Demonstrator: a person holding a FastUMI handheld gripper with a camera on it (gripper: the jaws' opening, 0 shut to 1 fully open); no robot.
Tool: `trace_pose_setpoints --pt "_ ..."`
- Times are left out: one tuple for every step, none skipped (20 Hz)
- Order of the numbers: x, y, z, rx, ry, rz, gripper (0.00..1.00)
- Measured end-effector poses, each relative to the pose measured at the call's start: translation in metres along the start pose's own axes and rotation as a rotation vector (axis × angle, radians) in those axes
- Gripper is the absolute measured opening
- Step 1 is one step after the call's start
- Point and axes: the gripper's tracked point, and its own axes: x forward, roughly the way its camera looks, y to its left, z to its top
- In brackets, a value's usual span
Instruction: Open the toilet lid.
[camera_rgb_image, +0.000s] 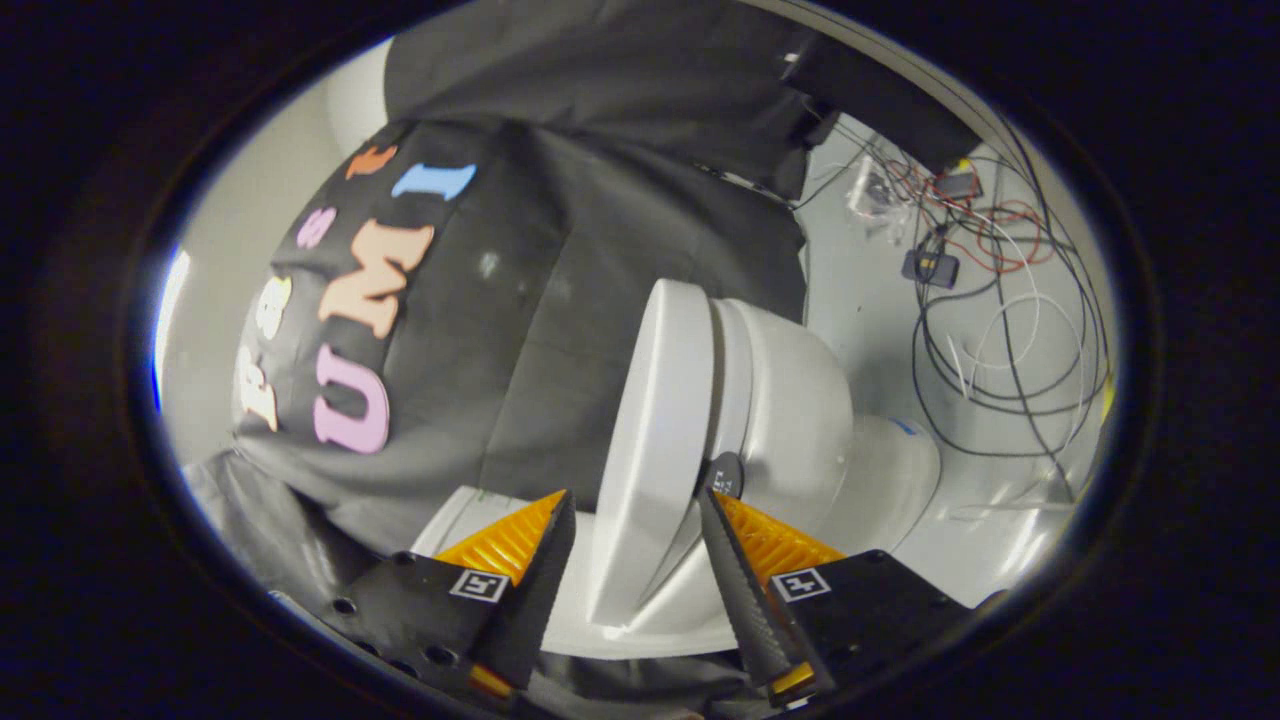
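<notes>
Between the two fingers of the claw (633, 560), the white, smooth, hard-plastic toilet lid (655, 430) is seen edge-on, and its front rim reaches down into the gap. The fingers stand apart, one on each side of the rim, and whether either of them touches the lid cannot be told; no clamping is visible. The lid stands away from the white oval seat (735, 385) and the rounded ceramic bowl (800, 420) beside it, so it is judged to be partly lifted already. The view is rolled, therefore the angle of the lid cannot be stated exactly.

The lid is judged to be stiff and rather light, turning on a hinge at its far end. Its glossy surface is probably slippery, so a pinch on the thin front rim, far from the hinge, is advised, or a push from under this rim. If it is released early, a slam against the seat is to be expected.

Beyond the toilet, loose cables (1000, 300) are lying on the pale floor (870, 310).
</notes>
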Motion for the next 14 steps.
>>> trace_pose_setpoints --pt "-0.001 -0.002 0.003 0.013 -0.024 -0.009 0.79" --pt "0.003 -0.005 0.008 0.030 -0.053 0.001 0.77" --pt "0.009 -0.004 0.009 0.066 -0.057 0.012 0.75" --pt "0.010 -0.002 0.010 0.133 -0.059 0.028 0.75" --pt "0.009 0.000 0.013 0.212 -0.087 0.037 0.75" --pt "0.005 -0.006 0.018 0.255 -0.117 0.031 0.75" --pt "-0.002 -0.012 0.025 0.290 -0.157 0.032 0.74" --pt "-0.006 -0.016 0.027 0.315 -0.188 0.024 0.74" --pt "0.000 -0.029 0.018 0.318 -0.162 -0.038 0.74" --pt "0.002 -0.047 -0.001 0.294 -0.109 -0.107 0.74" --pt "0.001 -0.059 -0.007 0.299 -0.108 -0.126 0.74" --pt "-0.002 -0.054 0.000 0.354 -0.142 -0.095 0.74" --pt "0.005 -0.051 0.005 0.417 -0.160 -0.075 0.73" --pt "0.011 -0.052 0.008 0.449 -0.174 -0.082 0.73"
